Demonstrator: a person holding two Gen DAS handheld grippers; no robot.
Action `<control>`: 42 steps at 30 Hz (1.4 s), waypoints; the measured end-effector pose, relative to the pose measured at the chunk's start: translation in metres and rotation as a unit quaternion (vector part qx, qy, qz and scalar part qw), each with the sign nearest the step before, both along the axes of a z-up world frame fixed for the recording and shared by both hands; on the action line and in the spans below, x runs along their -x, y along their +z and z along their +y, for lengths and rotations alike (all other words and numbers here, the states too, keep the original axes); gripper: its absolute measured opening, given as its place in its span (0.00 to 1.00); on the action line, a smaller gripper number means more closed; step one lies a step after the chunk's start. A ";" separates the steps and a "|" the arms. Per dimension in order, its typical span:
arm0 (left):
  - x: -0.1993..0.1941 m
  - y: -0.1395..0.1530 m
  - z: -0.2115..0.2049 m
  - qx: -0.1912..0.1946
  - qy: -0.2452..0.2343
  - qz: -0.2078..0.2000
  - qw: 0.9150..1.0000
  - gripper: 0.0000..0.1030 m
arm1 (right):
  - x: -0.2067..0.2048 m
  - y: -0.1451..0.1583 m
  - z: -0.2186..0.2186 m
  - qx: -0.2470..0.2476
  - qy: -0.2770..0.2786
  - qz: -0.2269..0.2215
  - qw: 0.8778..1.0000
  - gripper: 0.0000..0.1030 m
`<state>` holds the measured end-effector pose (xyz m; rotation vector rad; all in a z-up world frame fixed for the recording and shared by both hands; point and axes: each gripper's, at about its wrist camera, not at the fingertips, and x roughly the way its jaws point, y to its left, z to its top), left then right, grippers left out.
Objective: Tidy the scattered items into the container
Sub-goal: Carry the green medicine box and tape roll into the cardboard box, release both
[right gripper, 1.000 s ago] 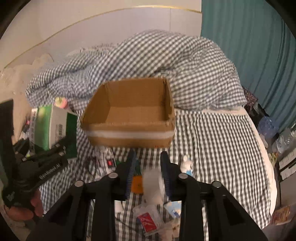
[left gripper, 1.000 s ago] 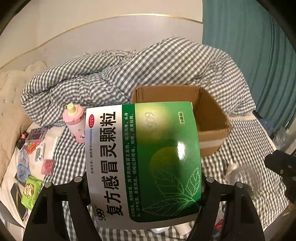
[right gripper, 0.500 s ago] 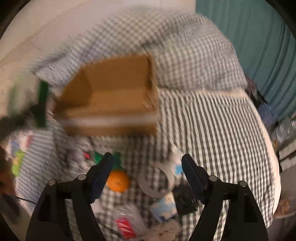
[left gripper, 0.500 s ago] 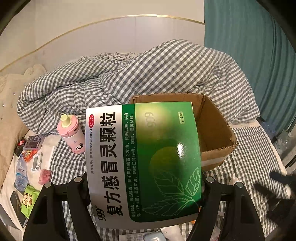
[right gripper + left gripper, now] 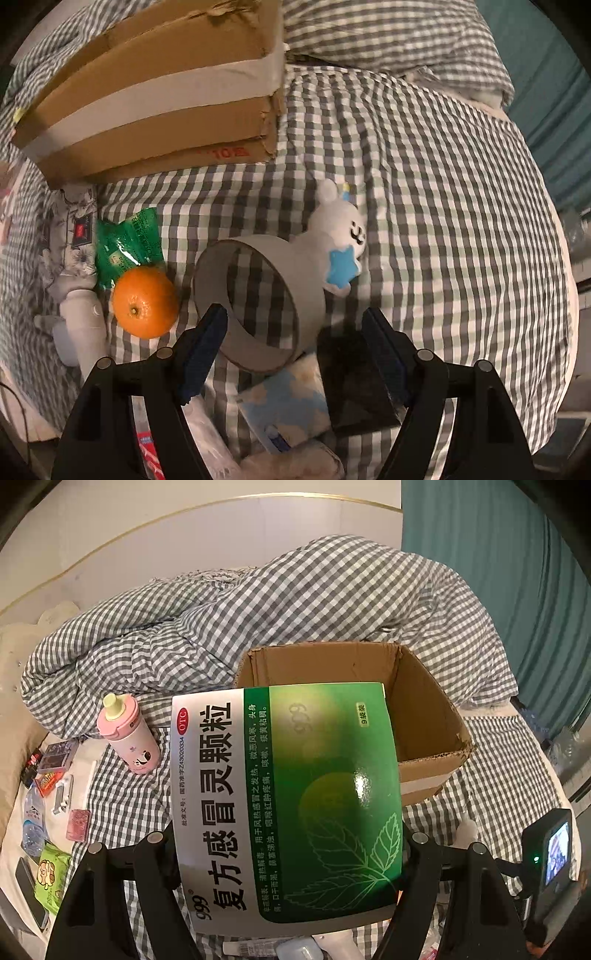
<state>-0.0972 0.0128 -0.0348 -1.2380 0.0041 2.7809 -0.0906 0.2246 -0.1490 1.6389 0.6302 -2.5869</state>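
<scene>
My left gripper point(image 5: 288, 843) is shut on a green and white medicine box point(image 5: 284, 797) and holds it up in front of the open cardboard box point(image 5: 424, 716) on the checked bed. My right gripper point(image 5: 295, 343) is open, low over a grey cardboard ring point(image 5: 258, 295) that lies between its fingers. An orange point(image 5: 144, 302), a green packet point(image 5: 127, 243), a white bunny toy point(image 5: 340, 236), a black block point(image 5: 354, 384) and a blue tissue pack point(image 5: 288, 402) lie around the ring. The cardboard box point(image 5: 155, 92) stands just beyond.
A pink bottle point(image 5: 127, 734) stands left of the box, with small packets, a phone point(image 5: 31, 897) and a green snack bag point(image 5: 51, 877) scattered further left. A rumpled checked duvet point(image 5: 295, 602) lies behind the box. The right gripper's body point(image 5: 550, 856) shows at lower right.
My right gripper opened, letting go of a pale item, and dropped down over the grey ring. My left gripper with the medicine box moved closer to the cardboard box.
</scene>
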 end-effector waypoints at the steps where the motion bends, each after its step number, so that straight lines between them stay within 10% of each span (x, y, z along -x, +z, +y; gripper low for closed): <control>1: 0.000 0.000 0.000 0.000 0.001 -0.001 1.000 0.77 | 0.003 -0.004 0.000 -0.004 -0.011 -0.008 1.000 0.79; 8: -0.003 -0.001 -0.001 -0.003 0.009 -0.005 1.000 0.77 | 0.021 -0.033 0.014 -0.001 -0.043 -0.051 0.998 0.99; 21: -0.005 -0.009 -0.006 0.002 0.026 -0.020 0.999 0.78 | 0.014 -0.019 0.031 0.026 -0.040 -0.029 0.998 0.98; 23: -0.005 -0.010 -0.007 0.002 0.028 -0.021 0.999 0.78 | 0.009 -0.008 0.030 0.017 -0.036 -0.008 0.999 0.76; 25: -0.006 -0.011 -0.007 0.002 0.029 -0.023 0.999 0.78 | 0.006 -0.004 0.028 -0.004 -0.038 -0.007 0.999 0.16; 26: -0.006 -0.012 -0.007 0.001 0.030 -0.025 0.999 0.78 | 0.004 -0.006 0.027 -0.011 -0.040 -0.011 0.999 0.05; 42: -0.020 -0.010 -0.002 0.002 0.020 -0.016 1.000 0.78 | -0.054 0.066 -0.016 0.035 0.011 0.066 0.997 0.03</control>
